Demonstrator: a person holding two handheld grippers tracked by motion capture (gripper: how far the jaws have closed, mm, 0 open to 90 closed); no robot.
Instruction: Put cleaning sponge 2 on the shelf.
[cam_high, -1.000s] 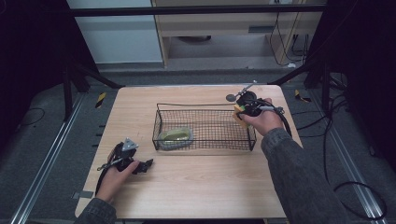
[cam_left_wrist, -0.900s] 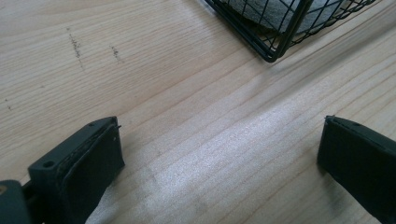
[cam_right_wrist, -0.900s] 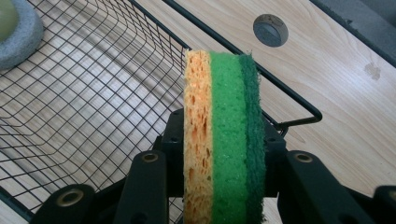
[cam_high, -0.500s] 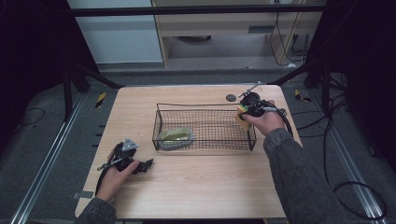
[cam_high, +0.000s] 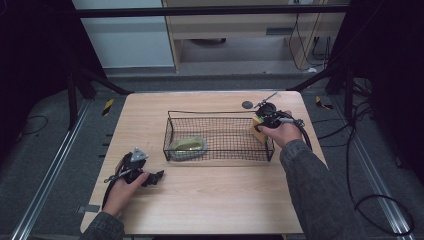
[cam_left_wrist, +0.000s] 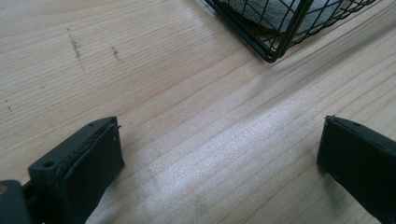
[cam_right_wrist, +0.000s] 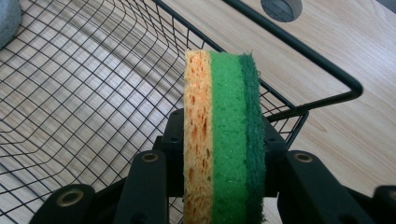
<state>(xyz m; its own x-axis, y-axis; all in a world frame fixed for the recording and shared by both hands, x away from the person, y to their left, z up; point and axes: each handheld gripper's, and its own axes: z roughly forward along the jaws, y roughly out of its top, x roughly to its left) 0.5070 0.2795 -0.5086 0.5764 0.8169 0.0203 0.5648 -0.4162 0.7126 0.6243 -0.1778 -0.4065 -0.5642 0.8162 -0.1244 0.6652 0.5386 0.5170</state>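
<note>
Moved: right gripper (cam_high: 260, 125) has drifted from the basket's (cam_high: 220, 112) far corner to its right end.
Grip: clamped on the sponge (cam_right_wrist: 224, 140), over the rim.
Left gripper (cam_high: 150, 176): wide open, empty, on the table (cam_high: 210, 200).
Tip: lower the sponge inside before releasing.

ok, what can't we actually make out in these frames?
- Sponge: its lower end is hidden behind the right gripper in the right gripper view; in the high view the hand covers most of it.
- Bagged item in the wire basket: too small and blurred in the high view to identify; cut off by the top edge in the left gripper view.
- Dark round spot on the table: too small to tell what it is.
</note>
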